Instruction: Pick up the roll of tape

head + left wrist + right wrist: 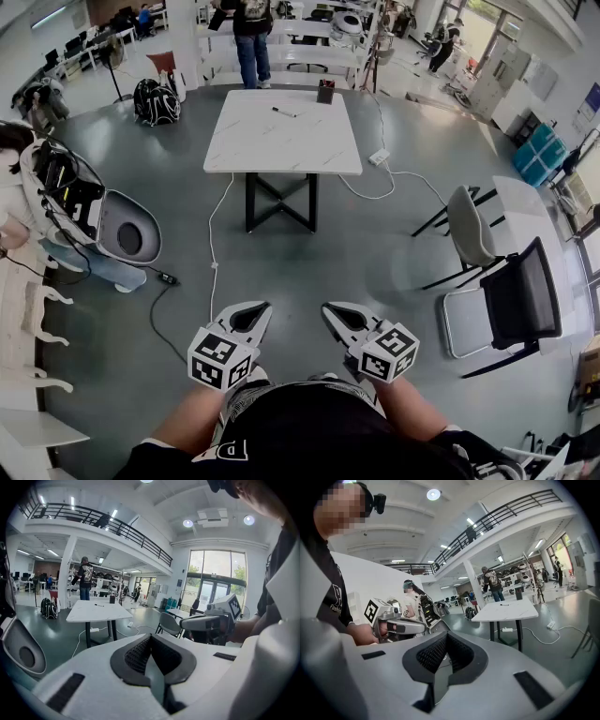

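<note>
Grey-floor hall w/ white table; left tool & right tool pressed together, empty; shirt reads "Fashion"

Tabletop is set ahead at centre, with pen and box laid on it. Backpack is placed on the floor at far left, chairs at right.

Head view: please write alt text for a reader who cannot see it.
A person holds two white grippers with marker cubes, left gripper and right gripper, both shut and empty, above a grey floor. Ahead stands a white rectangular table on black legs, a black pen on it.
</note>
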`<state>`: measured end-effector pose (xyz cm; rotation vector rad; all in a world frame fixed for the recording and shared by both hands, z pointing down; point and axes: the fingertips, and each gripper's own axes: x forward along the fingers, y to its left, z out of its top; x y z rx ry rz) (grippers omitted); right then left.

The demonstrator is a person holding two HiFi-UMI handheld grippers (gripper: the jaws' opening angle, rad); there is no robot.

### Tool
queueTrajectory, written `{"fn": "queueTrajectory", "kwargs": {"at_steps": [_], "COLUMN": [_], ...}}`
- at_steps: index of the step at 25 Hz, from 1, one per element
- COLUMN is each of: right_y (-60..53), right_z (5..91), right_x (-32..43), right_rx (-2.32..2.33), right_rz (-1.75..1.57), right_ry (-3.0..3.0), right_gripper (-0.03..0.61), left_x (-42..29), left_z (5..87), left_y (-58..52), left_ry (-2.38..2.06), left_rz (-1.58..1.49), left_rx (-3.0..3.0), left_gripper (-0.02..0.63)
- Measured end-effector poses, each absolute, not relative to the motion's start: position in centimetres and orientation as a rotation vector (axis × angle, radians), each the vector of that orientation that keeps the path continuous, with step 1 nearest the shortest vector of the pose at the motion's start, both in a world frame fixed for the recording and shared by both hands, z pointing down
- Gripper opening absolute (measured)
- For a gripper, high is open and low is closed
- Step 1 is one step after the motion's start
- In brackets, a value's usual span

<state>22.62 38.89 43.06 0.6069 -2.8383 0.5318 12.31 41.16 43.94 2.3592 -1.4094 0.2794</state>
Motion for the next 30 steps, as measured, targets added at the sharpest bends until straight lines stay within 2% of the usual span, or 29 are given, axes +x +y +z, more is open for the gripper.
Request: {"fn": "queueTrajectory", "kwargs": {"at_steps": [15, 30], "right_y": [37.9, 39.9], "right_z": [44.5, 43.7], "right_x": [22.1, 15.2], "right_rx": [0.578, 0.697], "right_rz": [0.521, 0.548], "right_ry": [-2.849, -2.834], "right_gripper": [0.003, 0.003], "left_x": [11.9, 4.3], "left_z": [45.5, 44.8], "left_y": [38.6, 41.5], "left_ry": [-1.391, -1.350], "left_rz": [0.224, 0.282], "left_rx": [2.347, 2.403], "left_gripper": [0.017, 0.017]}}
